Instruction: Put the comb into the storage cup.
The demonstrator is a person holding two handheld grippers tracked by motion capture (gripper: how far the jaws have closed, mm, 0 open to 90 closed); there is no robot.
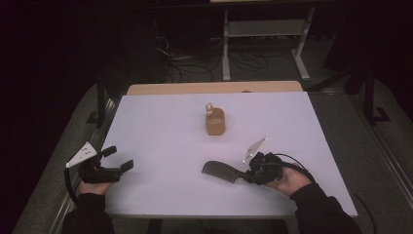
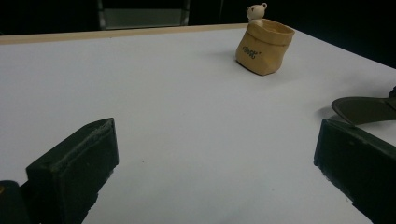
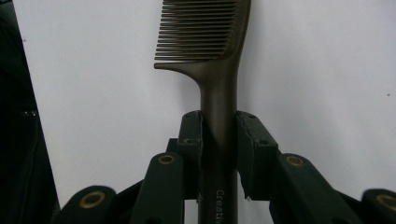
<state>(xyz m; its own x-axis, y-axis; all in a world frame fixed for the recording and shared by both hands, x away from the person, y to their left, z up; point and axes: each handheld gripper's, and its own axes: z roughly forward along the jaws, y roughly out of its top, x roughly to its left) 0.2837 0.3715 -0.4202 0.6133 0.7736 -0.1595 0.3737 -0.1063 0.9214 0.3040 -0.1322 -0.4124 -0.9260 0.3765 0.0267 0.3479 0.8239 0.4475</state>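
A dark brown comb lies low over the white table, toothed end pointing left. My right gripper is shut on the comb's handle, with both jaws pressed against it. A tan sack-shaped cup with a small bear figure on its rim stands at the table's middle, farther back. My left gripper rests at the table's left front edge, open with nothing between its jaws. In the left gripper view the cup sits ahead to the right and the comb's tip reaches in from the right.
A wooden strip borders the table's far edge. Beyond it stand a metal frame and cables on the dark floor. Bare white surface spreads between the two grippers.
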